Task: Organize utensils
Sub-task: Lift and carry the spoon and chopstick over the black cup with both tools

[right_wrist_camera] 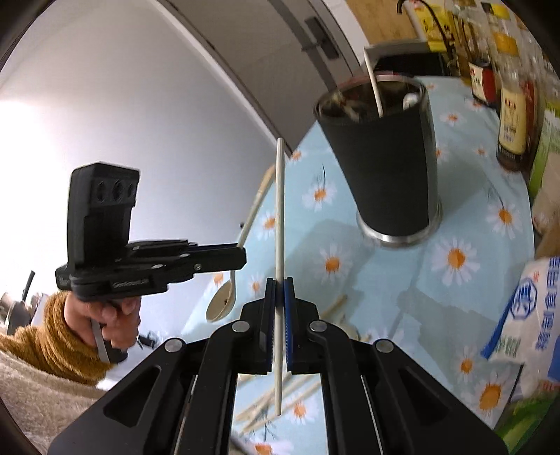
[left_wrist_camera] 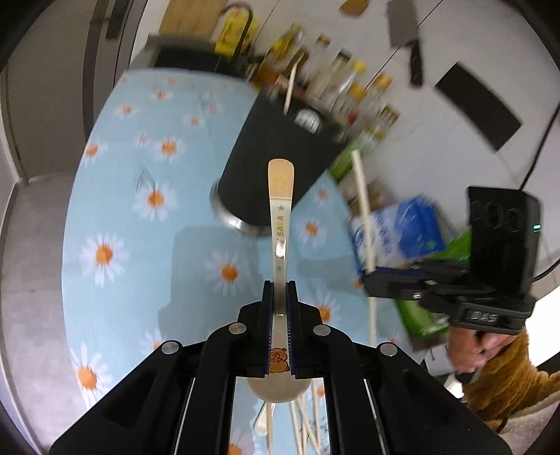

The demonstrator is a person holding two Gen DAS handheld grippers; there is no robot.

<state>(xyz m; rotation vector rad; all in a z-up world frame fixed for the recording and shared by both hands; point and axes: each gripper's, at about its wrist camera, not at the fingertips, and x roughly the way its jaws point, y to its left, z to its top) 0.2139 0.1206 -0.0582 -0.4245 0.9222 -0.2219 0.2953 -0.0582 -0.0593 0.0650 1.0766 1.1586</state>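
My left gripper (left_wrist_camera: 279,290) is shut on a metal spoon (left_wrist_camera: 281,203) with a cartoon bear print, handle pointing forward toward a black utensil cup (left_wrist_camera: 280,154). My right gripper (right_wrist_camera: 279,285) is shut on a white chopstick (right_wrist_camera: 280,210), held upright, left of the black cup (right_wrist_camera: 388,164). The cup stands on the daisy tablecloth (right_wrist_camera: 455,259) and holds a white chopstick (right_wrist_camera: 374,87) and a spoon. The left gripper with its spoon (right_wrist_camera: 224,297) shows at left in the right wrist view; the right gripper (left_wrist_camera: 392,280) with its chopstick (left_wrist_camera: 362,210) shows at right in the left wrist view.
Several loose chopsticks (right_wrist_camera: 280,399) lie on the cloth under the grippers. Bottles and jars (right_wrist_camera: 514,115) line the far table edge. A blue and white bag (right_wrist_camera: 528,315) and green packs (left_wrist_camera: 423,315) stand at the right. A cleaver (left_wrist_camera: 406,31) hangs on the wall.
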